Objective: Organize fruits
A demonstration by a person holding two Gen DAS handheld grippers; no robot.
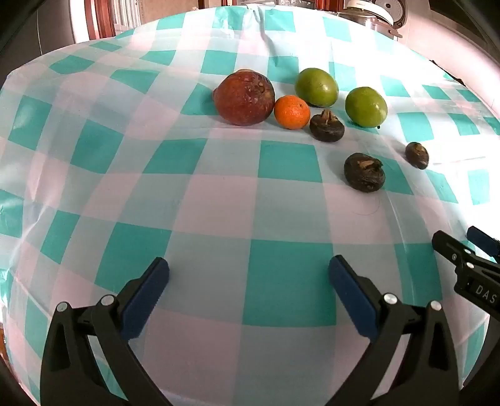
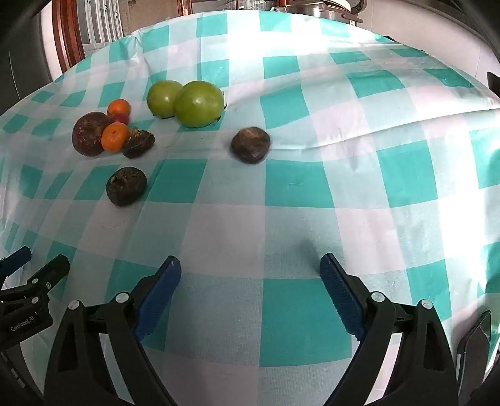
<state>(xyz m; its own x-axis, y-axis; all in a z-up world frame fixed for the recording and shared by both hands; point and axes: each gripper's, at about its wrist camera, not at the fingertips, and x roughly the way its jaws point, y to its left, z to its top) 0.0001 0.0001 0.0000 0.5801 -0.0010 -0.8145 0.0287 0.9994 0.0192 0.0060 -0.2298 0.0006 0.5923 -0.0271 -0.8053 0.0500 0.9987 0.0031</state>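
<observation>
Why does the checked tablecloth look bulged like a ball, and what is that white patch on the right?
Both wrist views use fisheye lenses, so the flat tablecloth curves and the corners go dark. In the right wrist view, glare washes out the cloth's right side, and one dark fruit looks slightly smeared. The left wrist view is overexposed at its far right edge.

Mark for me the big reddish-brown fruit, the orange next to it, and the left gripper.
big reddish-brown fruit [image 1: 244, 97], left wrist view, middle of its skin.
orange [image 1: 292, 112], left wrist view, centre of its peel.
left gripper [image 1: 248, 292], left wrist view, midway between its open fingertips.

A home kitchen: checked tablecloth [image 1: 218, 203], rice cooker [image 1: 378, 12] behind.
</observation>
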